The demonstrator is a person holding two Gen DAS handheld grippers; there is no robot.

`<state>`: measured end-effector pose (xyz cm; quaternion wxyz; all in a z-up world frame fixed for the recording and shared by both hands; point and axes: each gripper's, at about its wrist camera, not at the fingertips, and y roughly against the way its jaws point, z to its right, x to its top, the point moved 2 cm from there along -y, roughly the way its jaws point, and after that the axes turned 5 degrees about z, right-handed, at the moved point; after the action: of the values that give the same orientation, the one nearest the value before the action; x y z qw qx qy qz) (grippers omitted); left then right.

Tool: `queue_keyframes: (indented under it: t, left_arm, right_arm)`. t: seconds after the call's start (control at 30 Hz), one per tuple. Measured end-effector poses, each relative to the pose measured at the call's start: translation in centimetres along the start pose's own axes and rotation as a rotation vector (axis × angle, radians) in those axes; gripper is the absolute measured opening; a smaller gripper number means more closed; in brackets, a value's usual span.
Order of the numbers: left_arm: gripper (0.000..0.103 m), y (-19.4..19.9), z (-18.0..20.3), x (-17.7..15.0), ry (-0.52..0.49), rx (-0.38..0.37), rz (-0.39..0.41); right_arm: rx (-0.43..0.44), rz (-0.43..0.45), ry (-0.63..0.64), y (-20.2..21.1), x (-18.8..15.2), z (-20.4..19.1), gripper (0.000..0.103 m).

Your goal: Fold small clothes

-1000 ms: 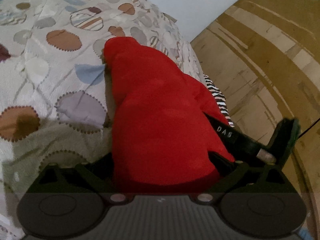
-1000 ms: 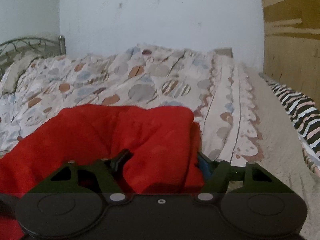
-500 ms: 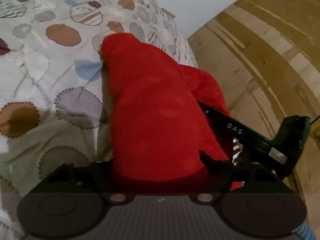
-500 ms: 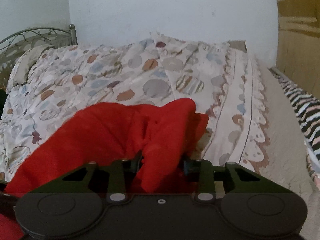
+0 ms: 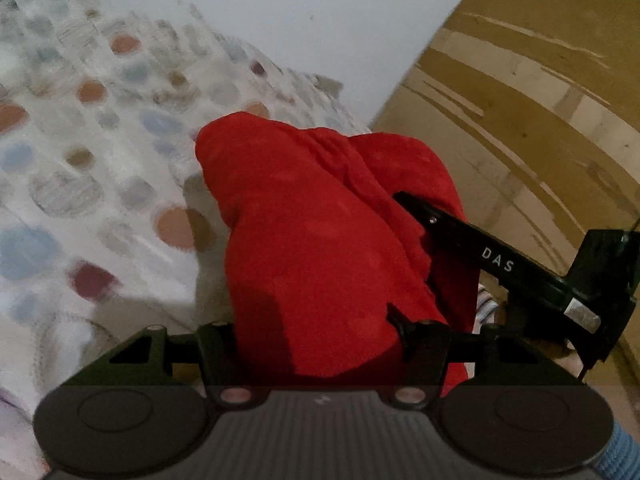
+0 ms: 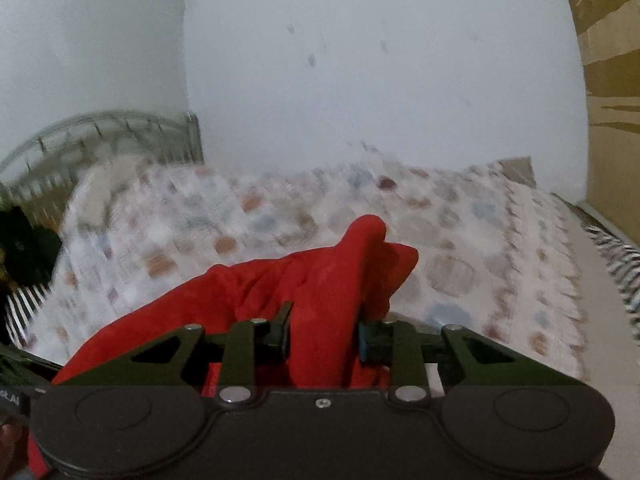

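Observation:
A red fleece garment (image 5: 320, 240) hangs bunched above the patterned quilt (image 5: 100, 200). My left gripper (image 5: 316, 344) has a thick fold of it filling the gap between its fingers, and its jaws are closing on the cloth. In the right wrist view the same red garment (image 6: 320, 280) rises as a peak between the fingers of my right gripper (image 6: 324, 336). Those jaws are also closing, with the pads pressed into the fold. The right gripper's black body (image 5: 520, 272) shows at the right of the left wrist view, buried in the cloth's far edge.
The quilt (image 6: 460, 240) covers a bed with a metal headboard (image 6: 100, 132) against a white wall. A wooden panel (image 5: 540, 100) stands to the right. A zebra-striped cloth (image 6: 616, 256) lies along the bed's right edge, and a dark object (image 6: 24, 240) sits at far left.
Both grippers have narrowed onto the red garment and risen, lifting it off the quilt. More wall shows in both views, and the cloth now bunches into a peak.

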<state>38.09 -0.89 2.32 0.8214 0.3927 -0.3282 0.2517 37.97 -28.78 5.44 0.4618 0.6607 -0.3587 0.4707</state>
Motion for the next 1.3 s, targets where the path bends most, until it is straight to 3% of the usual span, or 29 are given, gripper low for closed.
queue_keyframes:
  t: [0.1, 0.2, 0.33, 0.43, 0.6, 0.8, 0.93, 1.0, 1.07, 1.3]
  left_arm:
    - [0.065, 1.9, -2.1, 1.2, -0.004, 0.070, 0.020]
    - [0.066, 2.9, -5.1, 1.2, 0.045, 0.125, 0.019]
    - [0.066, 2.2, -9.5, -1.2, 0.099, 0.214, -0.044]
    - [0.071, 2.0, -11.8, -3.5, 0.152, 0.195, -0.032]
    - [0.075, 2.0, -11.3, -4.2, 0.096, 0.205, 0.003]
    - [0.078, 1.9, -11.1, -4.3, 0.095, 0.236, 0.003]
    - [0.086, 1.9, -10.8, -4.2, 0.093, 0.271, 0.004]
    - [0.094, 2.0, -10.5, -4.1, 0.091, 0.310, 0.002]
    - [0.100, 2.1, -10.2, -3.9, 0.082, 0.346, -0.002]
    - [0.102, 3.0, -8.6, -3.3, 0.054, 0.427, 0.000]
  right_arm:
    - [0.045, 0.043, -0.024, -2.5, 0.6, -2.6, 0.031]
    - [0.096, 0.023, -0.073, -5.8, 0.6, -4.8, 0.031]
    - [0.147, -0.095, -0.087, -10.9, -1.5, -7.0, 0.031]
    - [0.123, -0.181, -0.062, -13.3, -4.1, -7.5, 0.030]
    - [0.087, -0.199, -0.136, -13.0, -6.2, -4.8, 0.038]
    - [0.066, -0.197, -0.087, -12.3, -6.3, -4.7, 0.038]
    - [0.055, -0.198, -0.082, -12.2, -6.3, -5.0, 0.040]
    - [0.047, -0.200, -0.087, -12.1, -6.3, -4.9, 0.045]
    - [0.030, -0.204, -0.089, -11.9, -6.4, -4.7, 0.059]
    - [0.007, -0.189, -0.097, -10.4, -6.1, -4.3, 0.074]
